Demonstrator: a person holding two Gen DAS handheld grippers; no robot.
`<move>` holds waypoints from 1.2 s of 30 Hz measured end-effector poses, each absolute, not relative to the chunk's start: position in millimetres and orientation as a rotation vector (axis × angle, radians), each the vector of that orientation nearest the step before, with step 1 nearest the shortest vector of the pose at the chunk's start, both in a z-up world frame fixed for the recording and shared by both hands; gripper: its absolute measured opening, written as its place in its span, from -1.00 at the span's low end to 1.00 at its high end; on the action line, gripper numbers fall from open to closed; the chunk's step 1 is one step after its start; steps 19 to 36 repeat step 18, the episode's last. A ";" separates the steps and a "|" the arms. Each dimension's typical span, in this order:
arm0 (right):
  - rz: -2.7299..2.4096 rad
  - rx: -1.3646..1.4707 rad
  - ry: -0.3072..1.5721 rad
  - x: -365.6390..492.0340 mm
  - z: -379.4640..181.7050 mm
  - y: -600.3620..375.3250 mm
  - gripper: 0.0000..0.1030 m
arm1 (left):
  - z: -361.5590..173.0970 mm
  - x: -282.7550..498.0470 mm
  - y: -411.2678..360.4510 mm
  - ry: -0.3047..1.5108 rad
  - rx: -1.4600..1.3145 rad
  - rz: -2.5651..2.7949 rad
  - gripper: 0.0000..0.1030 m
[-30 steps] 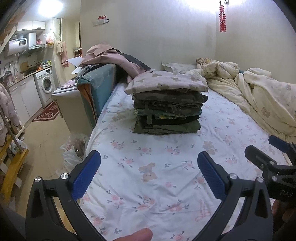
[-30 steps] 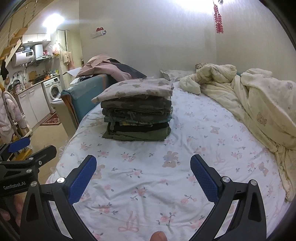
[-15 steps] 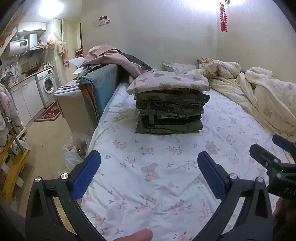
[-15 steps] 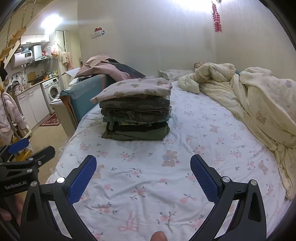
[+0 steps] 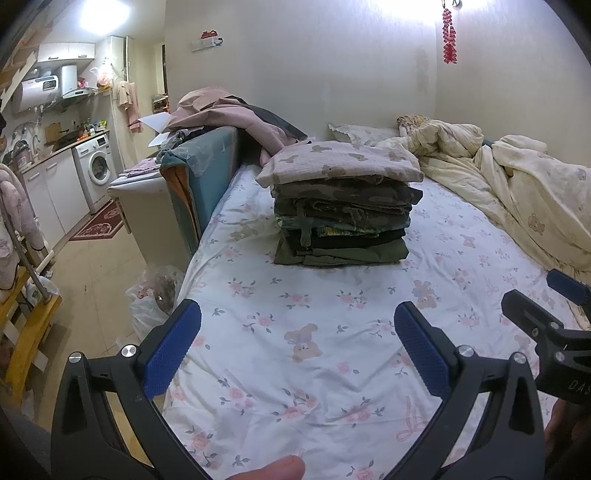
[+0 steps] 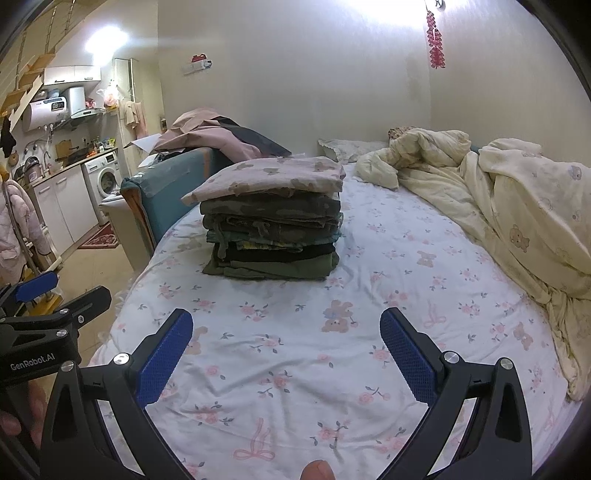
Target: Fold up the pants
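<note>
While both tools (image 5: 297, 339) (image 6: 286, 338) gape, sheet (image 6: 295, 354) lies bare.

floral bedsheet (image 5: 314, 354), rumpled duvet (image 6: 517, 206), washing machine (image 5: 96, 168)

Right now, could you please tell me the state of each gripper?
Left gripper: open, holding nothing, above the bed sheet.
Right gripper: open, holding nothing, above the same sheet.

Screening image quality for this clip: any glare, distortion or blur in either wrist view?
Left wrist view: ceiling light blows out, fisheye bends the bed edge, the stack of folded pants stays sharp. Right wrist view: glare washes the wall top, dark vignette in the corners, no motion blur.
</note>
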State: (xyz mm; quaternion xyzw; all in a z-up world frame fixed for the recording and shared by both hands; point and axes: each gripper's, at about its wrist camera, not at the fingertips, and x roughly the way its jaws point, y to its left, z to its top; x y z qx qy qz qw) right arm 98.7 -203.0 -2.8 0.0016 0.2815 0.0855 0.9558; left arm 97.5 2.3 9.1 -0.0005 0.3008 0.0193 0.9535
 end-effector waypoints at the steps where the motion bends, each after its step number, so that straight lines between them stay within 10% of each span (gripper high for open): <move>1: 0.173 0.002 0.571 98.7 -2.8 -203.0 1.00 | 9.0 97.7 2.5 0.611 -0.001 0.040 1.00; 36: 0.175 0.006 0.574 97.3 -2.3 -201.5 1.00 | 10.1 99.4 3.0 0.614 0.009 0.031 1.00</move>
